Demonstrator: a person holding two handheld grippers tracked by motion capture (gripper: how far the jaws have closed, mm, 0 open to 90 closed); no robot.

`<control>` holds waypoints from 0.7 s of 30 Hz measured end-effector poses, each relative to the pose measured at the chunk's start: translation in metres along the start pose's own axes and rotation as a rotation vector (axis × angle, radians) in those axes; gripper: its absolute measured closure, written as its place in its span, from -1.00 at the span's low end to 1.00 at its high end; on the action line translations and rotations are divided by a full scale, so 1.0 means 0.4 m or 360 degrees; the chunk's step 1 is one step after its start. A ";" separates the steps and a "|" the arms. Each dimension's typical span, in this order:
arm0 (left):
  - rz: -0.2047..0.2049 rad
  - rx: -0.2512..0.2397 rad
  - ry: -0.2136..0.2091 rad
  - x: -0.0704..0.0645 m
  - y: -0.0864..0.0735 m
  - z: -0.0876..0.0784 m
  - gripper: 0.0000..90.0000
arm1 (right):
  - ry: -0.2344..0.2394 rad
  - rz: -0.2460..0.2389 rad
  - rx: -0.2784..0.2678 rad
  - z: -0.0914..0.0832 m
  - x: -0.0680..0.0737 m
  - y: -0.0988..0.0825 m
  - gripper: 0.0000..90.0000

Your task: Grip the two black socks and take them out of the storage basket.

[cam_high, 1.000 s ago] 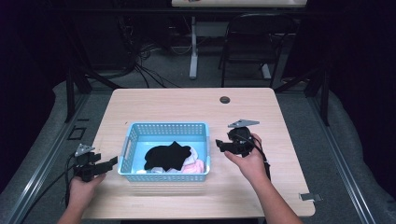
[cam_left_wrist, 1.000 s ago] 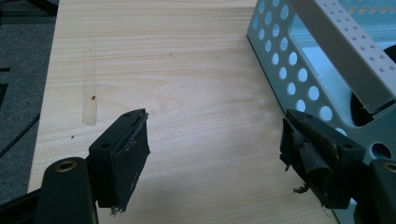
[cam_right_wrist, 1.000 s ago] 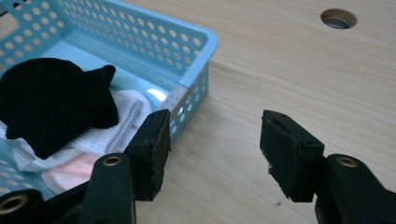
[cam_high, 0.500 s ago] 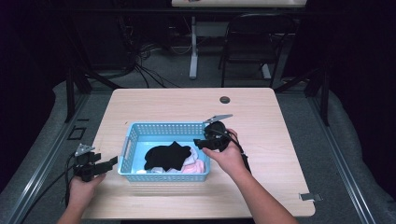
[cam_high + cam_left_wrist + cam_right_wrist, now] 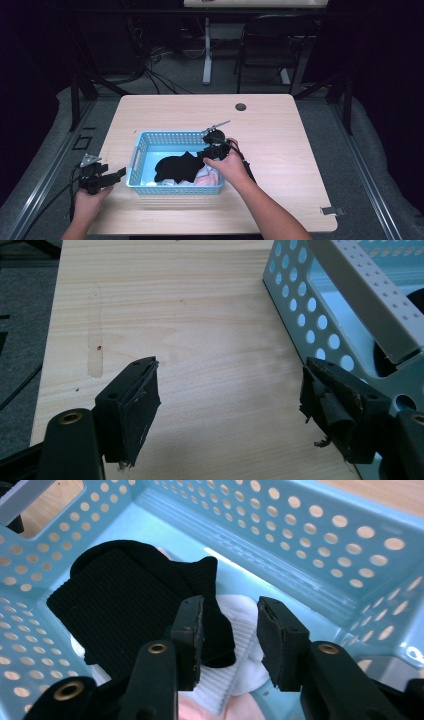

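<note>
Ribbed black cloth (image 5: 120,600), probably knit

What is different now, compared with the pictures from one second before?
The right gripper moved left from the table into the basket, above the black cloth. Its fingers have been closing but hold nothing yet. The left gripper, basket and cloths stayed in place.

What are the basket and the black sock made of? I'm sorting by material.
The basket looks like moulded plastic, light blue and smooth with a slight sheen, its walls pierced by rows of round holes. The black sock looks like knitted fabric, matte, with fine ribbing across it; the exact fibre cannot be told.
</note>
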State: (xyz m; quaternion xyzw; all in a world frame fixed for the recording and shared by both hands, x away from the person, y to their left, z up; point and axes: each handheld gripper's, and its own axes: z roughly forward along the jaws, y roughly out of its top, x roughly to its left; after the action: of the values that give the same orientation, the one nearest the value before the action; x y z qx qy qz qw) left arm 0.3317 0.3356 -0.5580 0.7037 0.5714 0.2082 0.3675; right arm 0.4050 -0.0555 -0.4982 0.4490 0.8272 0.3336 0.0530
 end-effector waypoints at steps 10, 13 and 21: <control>0.0000 -0.0004 0.0000 0.001 0.000 -0.001 -0.48 | -0.0029 0.0027 0.0100 0.023 0.004 0.008 0.47; -0.0001 -0.0002 0.0001 0.001 0.000 -0.001 -0.48 | -0.0022 0.0040 0.0142 0.027 0.003 0.007 0.47; 0.0000 -0.0006 0.0001 0.001 0.000 -0.001 -0.48 | 0.0026 0.0102 0.0209 0.034 0.005 0.006 0.55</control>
State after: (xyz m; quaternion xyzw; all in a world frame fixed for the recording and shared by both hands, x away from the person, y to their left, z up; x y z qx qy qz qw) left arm 0.3315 0.3361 -0.5579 0.7029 0.5711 0.2094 0.3687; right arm 0.4107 -0.0463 -0.5070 0.4750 0.8330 0.2837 0.0061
